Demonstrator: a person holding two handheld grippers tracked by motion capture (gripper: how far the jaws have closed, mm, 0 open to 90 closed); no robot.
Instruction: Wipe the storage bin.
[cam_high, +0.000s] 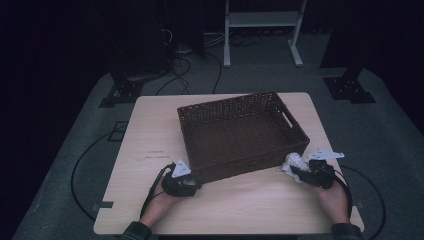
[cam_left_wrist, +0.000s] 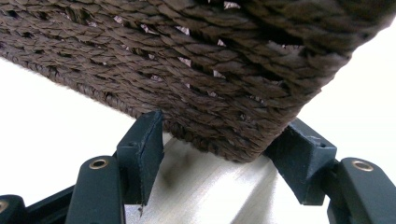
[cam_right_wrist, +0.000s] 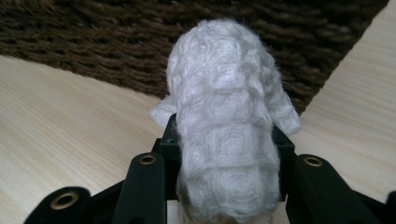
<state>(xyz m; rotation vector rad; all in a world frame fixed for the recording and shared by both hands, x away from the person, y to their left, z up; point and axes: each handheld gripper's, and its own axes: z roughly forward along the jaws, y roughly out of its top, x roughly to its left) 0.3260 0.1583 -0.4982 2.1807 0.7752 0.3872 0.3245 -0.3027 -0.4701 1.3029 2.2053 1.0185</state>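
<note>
A brown wicker basket (cam_high: 240, 132) stands in the middle of the light wooden table (cam_high: 150, 130). My left gripper (cam_high: 191, 183) is at the basket's near left corner. In the left gripper view, the black jaws of my left gripper (cam_left_wrist: 224, 135) stand on either side of that corner (cam_left_wrist: 224, 93) and close against the weave. My right gripper (cam_high: 298, 173) is by the basket's near right corner, shut on a white knitted cloth (cam_high: 295, 162). The cloth (cam_right_wrist: 226, 121) bulges up between the jaws of my right gripper (cam_right_wrist: 224, 137), with the basket wall (cam_right_wrist: 93, 42) just behind it.
The basket's inside looks bare from above. Open tabletop lies in front of the basket (cam_high: 250, 200) and to its left. Cables (cam_high: 80, 165) loop on the grey floor around the table, and a white frame (cam_high: 262, 22) stands behind it.
</note>
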